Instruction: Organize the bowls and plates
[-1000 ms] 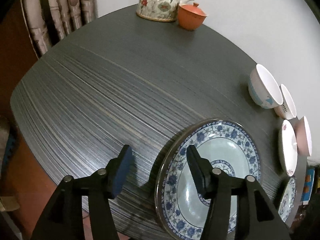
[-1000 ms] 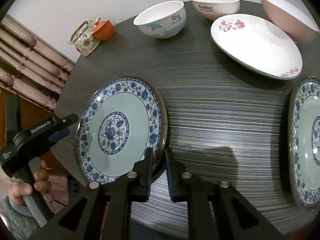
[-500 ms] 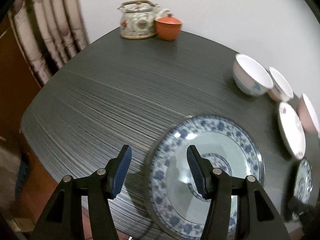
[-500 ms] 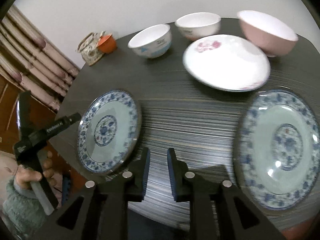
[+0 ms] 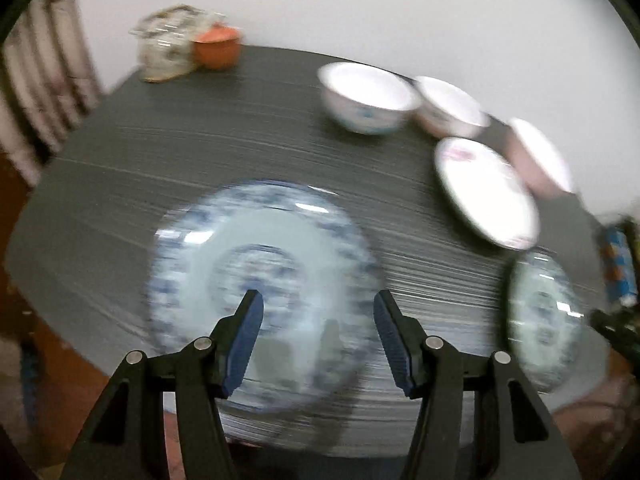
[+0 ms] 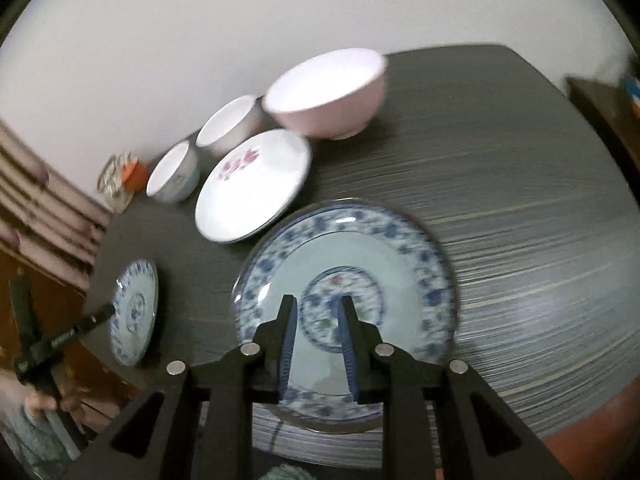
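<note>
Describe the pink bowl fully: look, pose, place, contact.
The pink bowl is glossy, ceramic-looking, pale pink outside and white inside, on a small foot. It is upright and empty on the dark table, near the wall, the largest of three bowls. It sits just behind the white flowered plate; neither gripper touches it.

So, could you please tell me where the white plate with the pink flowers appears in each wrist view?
Left wrist view: the white plate with pink flowers sits at the right, above the smaller-looking blue-patterned plate.
Right wrist view: it lies left of centre, just above the blue-patterned plate under the gripper.
Shared landmark: the pink bowl, right beside the plate in both.
</note>
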The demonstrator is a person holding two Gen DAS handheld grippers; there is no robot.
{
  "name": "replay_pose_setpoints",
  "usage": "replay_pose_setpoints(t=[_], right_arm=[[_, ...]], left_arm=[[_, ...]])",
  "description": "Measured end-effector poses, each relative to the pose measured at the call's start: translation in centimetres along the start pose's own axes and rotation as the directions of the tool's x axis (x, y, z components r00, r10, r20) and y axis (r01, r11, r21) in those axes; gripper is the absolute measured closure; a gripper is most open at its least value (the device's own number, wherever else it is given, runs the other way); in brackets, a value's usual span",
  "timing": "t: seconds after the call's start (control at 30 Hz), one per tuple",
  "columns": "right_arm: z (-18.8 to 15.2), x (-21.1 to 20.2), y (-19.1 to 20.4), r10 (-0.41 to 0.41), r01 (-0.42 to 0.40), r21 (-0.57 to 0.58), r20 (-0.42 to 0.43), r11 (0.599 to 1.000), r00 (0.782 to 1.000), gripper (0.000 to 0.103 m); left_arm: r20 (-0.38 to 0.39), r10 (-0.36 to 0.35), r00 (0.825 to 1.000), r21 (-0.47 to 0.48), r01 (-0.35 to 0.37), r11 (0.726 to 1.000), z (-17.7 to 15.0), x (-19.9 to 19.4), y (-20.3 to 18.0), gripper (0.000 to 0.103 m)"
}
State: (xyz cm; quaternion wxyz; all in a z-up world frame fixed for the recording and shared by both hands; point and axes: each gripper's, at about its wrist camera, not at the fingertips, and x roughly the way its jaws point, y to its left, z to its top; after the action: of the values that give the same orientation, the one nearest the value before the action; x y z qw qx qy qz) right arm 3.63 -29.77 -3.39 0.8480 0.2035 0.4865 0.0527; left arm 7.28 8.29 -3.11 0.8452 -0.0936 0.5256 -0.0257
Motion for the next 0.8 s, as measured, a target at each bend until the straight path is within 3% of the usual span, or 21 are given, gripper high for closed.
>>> replay_pose_setpoints(t=[0.13, 0.37, 0.57, 0.8], right_arm=[[0.5, -0.2, -3.6, -0.013, 0.014, 0.081, -0.006, 0.997, 1.000, 0.080], [0.7, 0.3, -6.1, 0.014, -0.013, 0.119, -0.014, 0.993, 1.000, 0.079], [0.9, 1.1, -7.2, 0.021, -0.016, 0.136, -0.036, 0.991, 0.999, 0.079], [1.1, 2.2, -8.9, 0.041, -0.030, 0.176, -0.057, 0.984, 0.998, 0.079]], left_arm=[[-0.085, -0.145, 0.986, -0.012, 0.144, 0.989, 0.3, 0.6, -3.6, 0.049], [-0.209, -0.286, 0.935, -0.022, 0.287, 0.958, 0.2, 3.4, -9.4, 0.050], [-0.294, -0.336, 0.895, -0.066, 0.332, 0.941, -0.1, 6.3, -12.5, 0.052], [-0.335, -0.306, 0.891, -0.056, 0.305, 0.951, -0.6, 7.9, -13.8, 0.053]])
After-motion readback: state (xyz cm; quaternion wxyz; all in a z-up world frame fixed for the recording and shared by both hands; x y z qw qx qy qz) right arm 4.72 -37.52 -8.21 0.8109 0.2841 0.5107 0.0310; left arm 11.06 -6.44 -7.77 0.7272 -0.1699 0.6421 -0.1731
